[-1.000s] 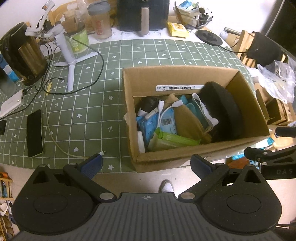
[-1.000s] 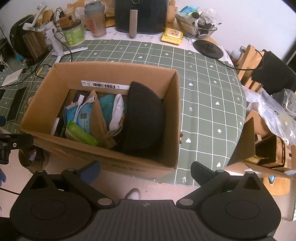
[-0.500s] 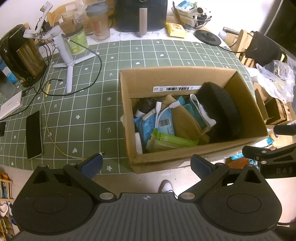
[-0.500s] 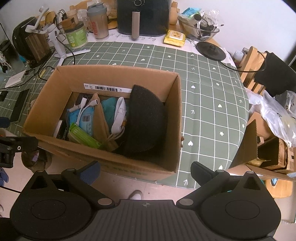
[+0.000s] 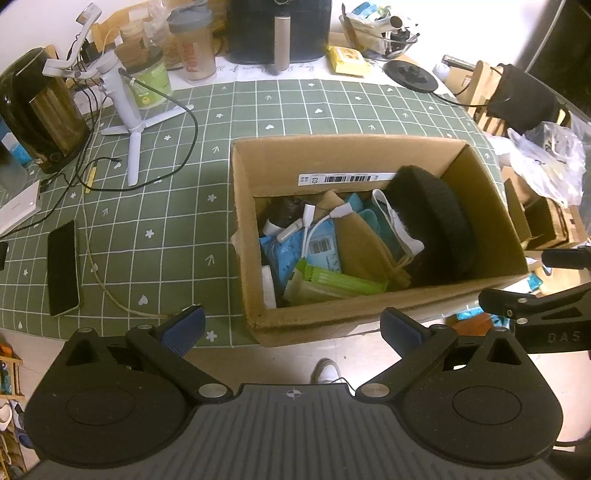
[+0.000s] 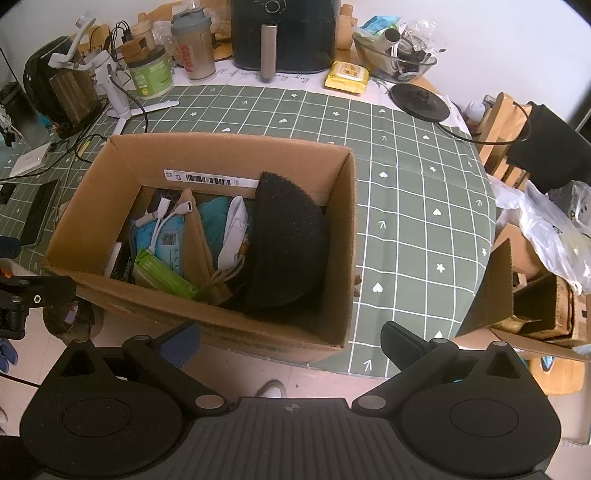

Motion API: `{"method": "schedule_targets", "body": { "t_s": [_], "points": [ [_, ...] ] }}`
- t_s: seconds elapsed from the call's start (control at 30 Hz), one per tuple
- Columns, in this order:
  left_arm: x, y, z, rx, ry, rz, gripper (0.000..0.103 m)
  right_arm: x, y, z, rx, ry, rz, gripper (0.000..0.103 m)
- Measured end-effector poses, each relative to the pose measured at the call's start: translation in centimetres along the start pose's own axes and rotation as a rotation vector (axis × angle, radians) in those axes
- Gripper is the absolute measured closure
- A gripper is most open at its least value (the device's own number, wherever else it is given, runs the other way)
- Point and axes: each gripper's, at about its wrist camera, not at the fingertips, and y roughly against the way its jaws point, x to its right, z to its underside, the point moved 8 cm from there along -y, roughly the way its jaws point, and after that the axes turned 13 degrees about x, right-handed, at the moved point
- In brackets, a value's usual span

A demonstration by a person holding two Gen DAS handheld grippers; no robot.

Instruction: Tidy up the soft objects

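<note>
An open cardboard box (image 5: 340, 162) (image 6: 207, 151) stands at the near edge of the green checked table. Inside lie a black foam pad (image 5: 436, 225) (image 6: 288, 243), a tan pouch (image 5: 362, 243) (image 6: 197, 240), teal cloth (image 6: 216, 221), blue packets (image 5: 284, 254), a green packet (image 5: 336, 282) (image 6: 162, 275) and white cables (image 5: 314, 225). My left gripper (image 5: 291, 326) is open and empty, held before the box's near wall. My right gripper (image 6: 291, 343) is open and empty, before the box's near right corner.
A phone (image 5: 63, 267), cables, a white tripod (image 5: 129, 118) and a kettle (image 5: 37, 110) lie left of the box. An air fryer (image 6: 284, 33), jars and a yellow pack (image 6: 347, 77) stand at the back. Chairs, bags and boxes (image 6: 539, 310) crowd the right.
Both grippers have drawn back and up a little, so the box sits slightly farther away in both views. Nothing in the box has moved.
</note>
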Motion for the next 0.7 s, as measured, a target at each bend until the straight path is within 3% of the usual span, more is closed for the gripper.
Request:
{"method": "schedule_targets", "body": {
  "t_s": [0.7],
  "points": [
    [0.04,-0.47,-0.68,-0.014,-0.002,0.007,0.000,0.28,-0.28,-0.83,0.006,-0.001,-0.001,0.000]
  ]
}}
